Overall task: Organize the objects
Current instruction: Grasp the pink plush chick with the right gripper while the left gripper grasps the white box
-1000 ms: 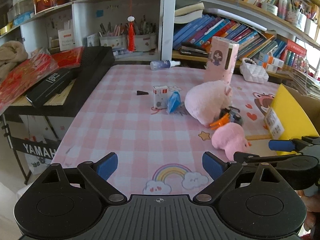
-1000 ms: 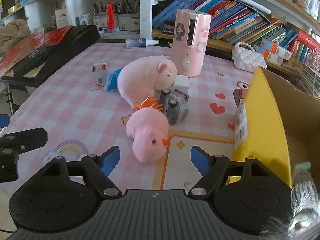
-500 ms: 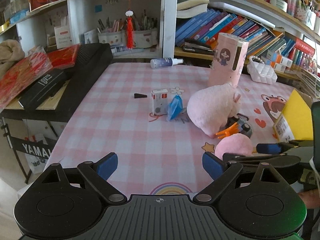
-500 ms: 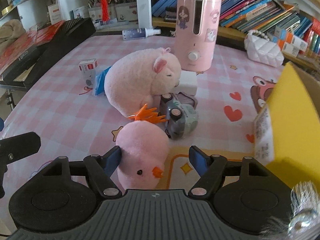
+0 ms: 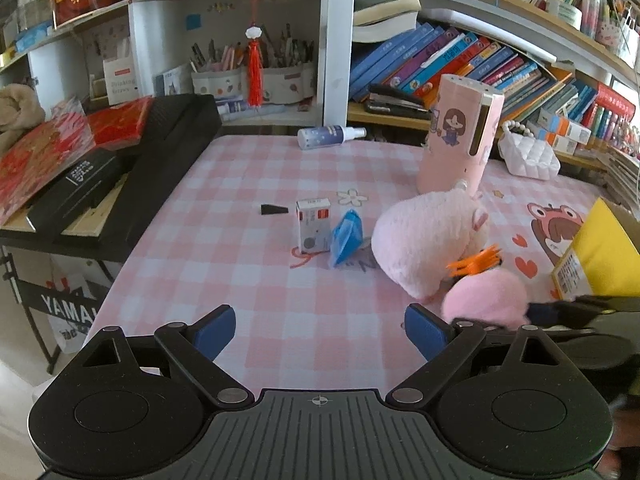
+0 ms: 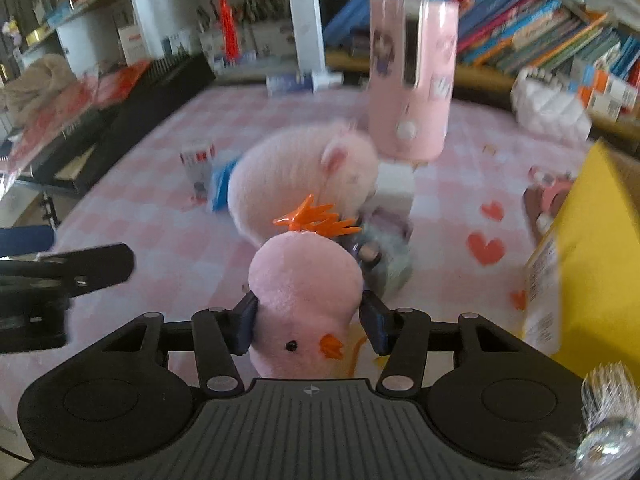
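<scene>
Right gripper is closing its fingers on the chick, pads pressing both sides, low over the near table. Left gripper hovers wide open, empty. Early days, I'd say: pig, small carton, blue packet still scattered; yellow box waits right.

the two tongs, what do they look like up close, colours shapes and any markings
Both match. The left tongs and right tongs have black angular linkage arms with silver pivot screws, tipped with blue pads. Behind them sit two round black discs and a grey ribbed plate bearing a small crosshair mark. No cables or sleeves are visible.
</scene>
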### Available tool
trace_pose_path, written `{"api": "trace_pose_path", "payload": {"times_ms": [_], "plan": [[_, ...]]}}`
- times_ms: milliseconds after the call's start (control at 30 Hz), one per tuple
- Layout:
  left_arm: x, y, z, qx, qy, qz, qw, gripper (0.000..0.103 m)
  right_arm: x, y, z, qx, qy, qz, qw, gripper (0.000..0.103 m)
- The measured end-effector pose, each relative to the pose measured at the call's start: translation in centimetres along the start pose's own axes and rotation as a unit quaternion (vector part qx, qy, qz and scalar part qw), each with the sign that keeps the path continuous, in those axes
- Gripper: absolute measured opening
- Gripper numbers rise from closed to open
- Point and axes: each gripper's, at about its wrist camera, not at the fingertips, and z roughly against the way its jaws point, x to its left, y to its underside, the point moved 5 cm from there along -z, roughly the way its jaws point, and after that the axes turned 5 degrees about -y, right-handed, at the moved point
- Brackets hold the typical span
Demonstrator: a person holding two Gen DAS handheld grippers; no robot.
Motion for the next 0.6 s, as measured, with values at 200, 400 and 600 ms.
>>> {"api": "trace_pose_path", "payload": {"times_ms": [200, 400, 600], "plan": [[0.0, -1.3, -1.5, -0.009, 0.000, 0.013, 0.9999, 0.092, -0.8, -0.7, 1.9, -0.020, 0.001, 0.003, 1.000, 0.050], [0.3, -3.1, -4.2, -0.022, -0.012, 0.035, 0.9991, 0.081, -0.7, -0.5, 2.4, -0.025, 0.000, 0.027, 0.999, 0.050], [-0.1, -5.4, -7.6, -0.027, -0.024, 0.046, 0.9983, 0.061, -0.3, -0.4, 2.4, -0.021, -0.007, 0.047, 0.999, 0.050]]}}
